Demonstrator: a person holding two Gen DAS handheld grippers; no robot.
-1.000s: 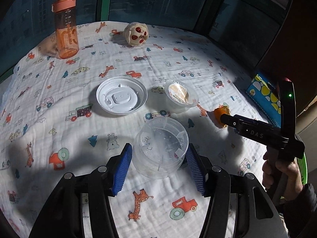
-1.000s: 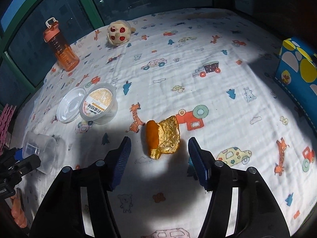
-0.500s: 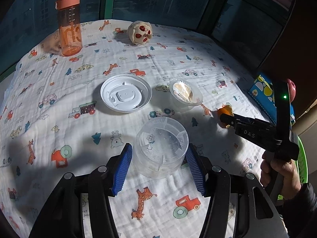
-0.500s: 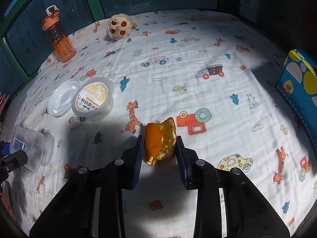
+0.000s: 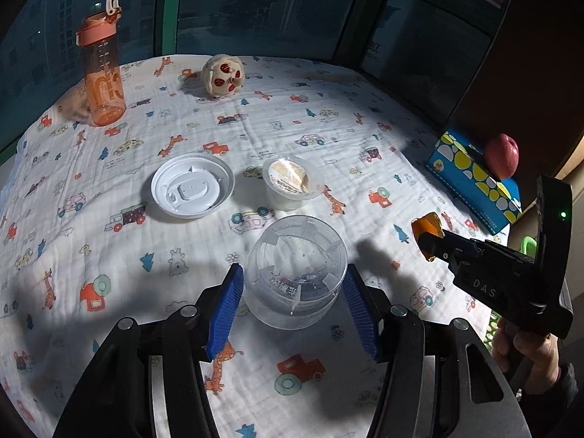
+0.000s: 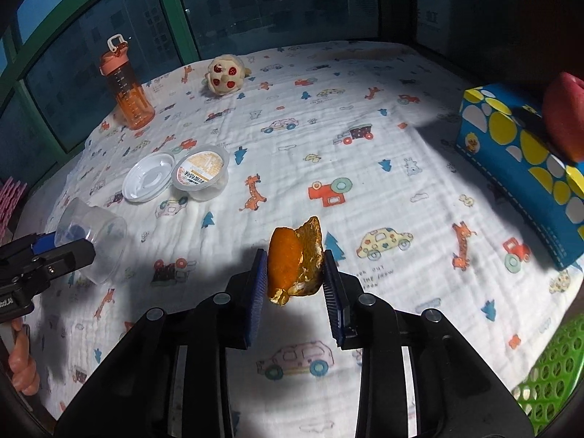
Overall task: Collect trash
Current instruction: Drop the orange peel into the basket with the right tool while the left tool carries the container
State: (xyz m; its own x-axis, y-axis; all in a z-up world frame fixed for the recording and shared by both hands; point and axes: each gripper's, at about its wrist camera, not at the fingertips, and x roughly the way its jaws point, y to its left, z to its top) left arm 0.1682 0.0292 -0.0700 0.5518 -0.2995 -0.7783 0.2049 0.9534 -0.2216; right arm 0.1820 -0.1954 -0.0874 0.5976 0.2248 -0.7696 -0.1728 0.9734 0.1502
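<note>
My right gripper (image 6: 292,273) is shut on an orange peel (image 6: 294,259) and holds it above the cloth; the peel also shows at its tips in the left wrist view (image 5: 427,224). My left gripper (image 5: 294,292) has its blue pads against both sides of a clear plastic cup (image 5: 295,270), which is tilted and lifted off the cloth in the right wrist view (image 6: 95,233). A sealed small pudding cup (image 5: 288,182) and a white lid (image 5: 193,189) lie on the printed tablecloth (image 5: 328,127).
An orange water bottle (image 5: 102,65) and a plush toy (image 5: 222,75) stand at the far side. A blue dotted box (image 6: 525,160) with a red apple (image 6: 564,113) on it is at the right. A green mesh basket (image 6: 551,376) sits at the lower right.
My right gripper closed on the orange peel and lifted it off the cloth. My left gripper has risen with the clear cup between its pads.
</note>
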